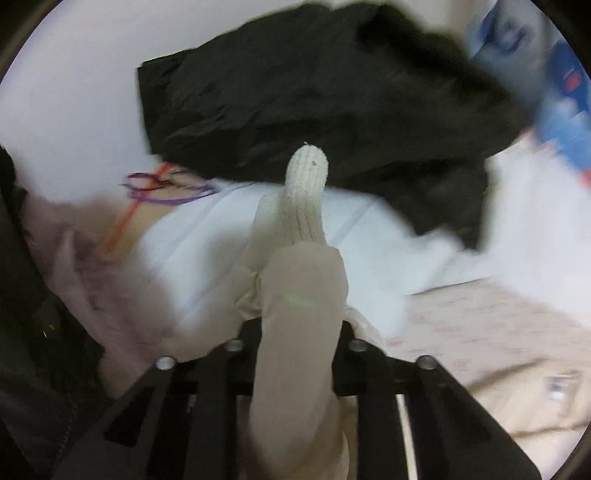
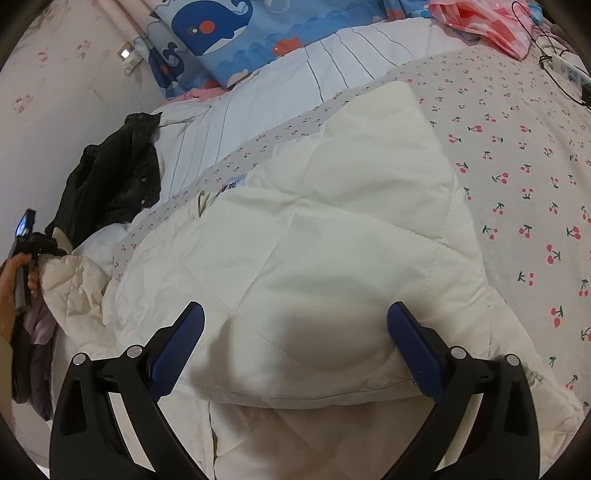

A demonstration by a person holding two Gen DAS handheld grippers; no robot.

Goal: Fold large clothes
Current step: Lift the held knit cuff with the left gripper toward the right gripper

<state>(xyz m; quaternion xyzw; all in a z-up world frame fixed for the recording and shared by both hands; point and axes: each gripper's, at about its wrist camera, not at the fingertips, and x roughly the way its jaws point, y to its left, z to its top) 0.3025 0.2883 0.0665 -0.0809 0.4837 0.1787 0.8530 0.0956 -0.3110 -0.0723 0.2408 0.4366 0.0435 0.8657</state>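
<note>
A cream quilted jacket [image 2: 325, 229] lies folded on the bed in the right wrist view. My right gripper [image 2: 295, 332] hovers open over its near edge, one blue pad [image 2: 181, 343] on each side, neither pressing the cloth. In the left wrist view my left gripper [image 1: 299, 295] is shut on the jacket's cream sleeve [image 1: 295, 302]. The sleeve's ribbed cuff [image 1: 306, 177] sticks out past the jaws, and the cloth hides the fingertips. The right wrist view shows the left gripper [image 2: 33, 240] at the far left, held by a hand [image 2: 14, 273] at the jacket's bunched side.
A black jacket [image 2: 118, 173] [image 1: 314, 103] lies crumpled by the wall on a white striped duvet [image 2: 277, 92]. A blue whale pillow [image 2: 240, 37] sits at the bed's head. A pink bag [image 2: 487, 22] and a power strip [image 2: 565, 68] are at the far right. The cherry-print sheet [image 2: 517, 166] is bare at right.
</note>
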